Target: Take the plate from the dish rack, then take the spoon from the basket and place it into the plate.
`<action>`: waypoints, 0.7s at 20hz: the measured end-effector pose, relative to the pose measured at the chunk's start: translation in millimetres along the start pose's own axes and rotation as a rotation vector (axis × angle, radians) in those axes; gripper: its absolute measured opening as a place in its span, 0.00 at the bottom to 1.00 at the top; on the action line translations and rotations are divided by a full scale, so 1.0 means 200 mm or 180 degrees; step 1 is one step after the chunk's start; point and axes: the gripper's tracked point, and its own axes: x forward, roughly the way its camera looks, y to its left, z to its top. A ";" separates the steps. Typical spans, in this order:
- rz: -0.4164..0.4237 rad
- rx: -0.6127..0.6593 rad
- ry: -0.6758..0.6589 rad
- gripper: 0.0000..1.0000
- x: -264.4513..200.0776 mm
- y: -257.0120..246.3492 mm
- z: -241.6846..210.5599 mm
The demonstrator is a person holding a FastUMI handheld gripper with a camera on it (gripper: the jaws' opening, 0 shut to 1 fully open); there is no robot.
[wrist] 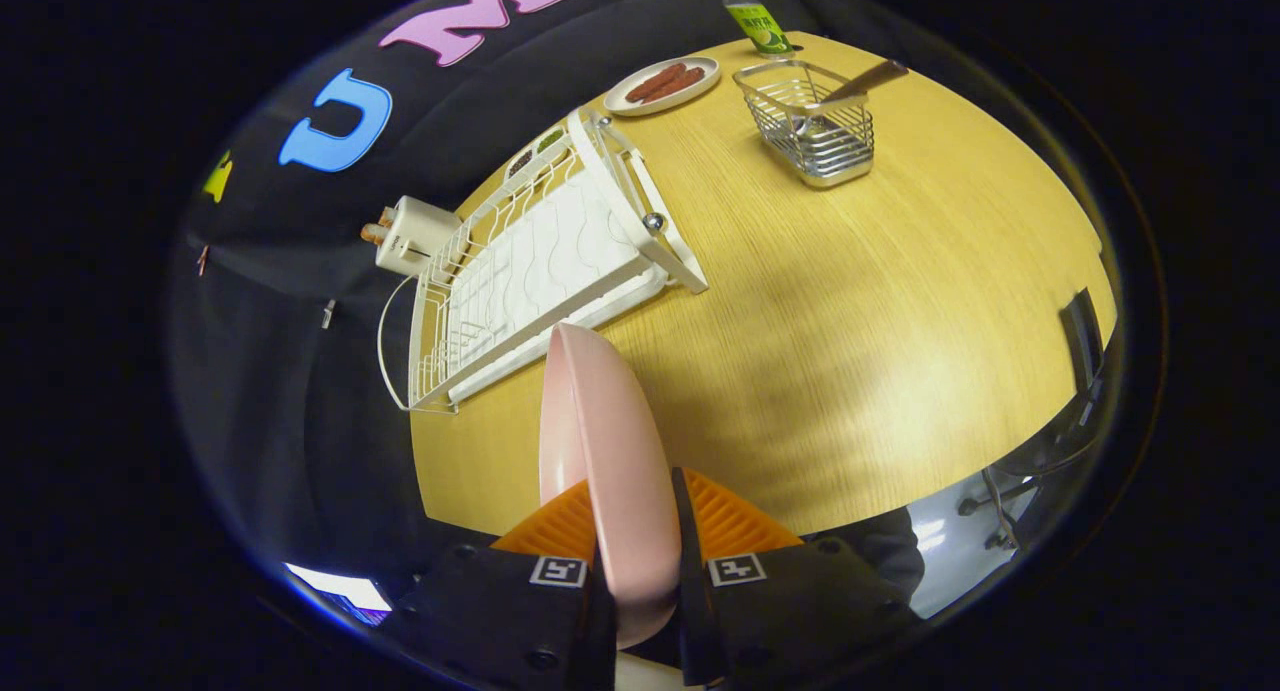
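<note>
recording booth | black cloth wall (pixel 300 271) | wooden table (pixel 850 321) | dish rack (pixel 530 261), office chair (pixel 1085 371)

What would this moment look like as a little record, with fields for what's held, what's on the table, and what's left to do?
held: pale pink round plate, edge-on, clamped between the two fingers of the gripper
jaws: shut on the plate
white wire dish rack: on the yellow wooden table, just beyond the plate
silver wire basket: further off, across the table
wooden-handled spoon: leaning in the basket
also there: oval plate of sausages, green bottle
left to do: set plate down, fetch spoon
</note>
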 end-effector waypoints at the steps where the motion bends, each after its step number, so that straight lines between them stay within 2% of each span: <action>1: 0.0027 0.0031 0.0032 0.29 0.04 0.01 0.01; 4: -0.0068 -0.0068 0.0135 0.29 0.13 -0.01 -0.03; 5: -0.0009 -0.0076 0.0126 0.30 0.14 0.01 -0.01; 8: -0.0067 -0.0091 0.0067 0.31 0.17 0.01 0.02; 14: -0.0366 -0.0324 0.0080 0.54 0.19 -0.11 0.04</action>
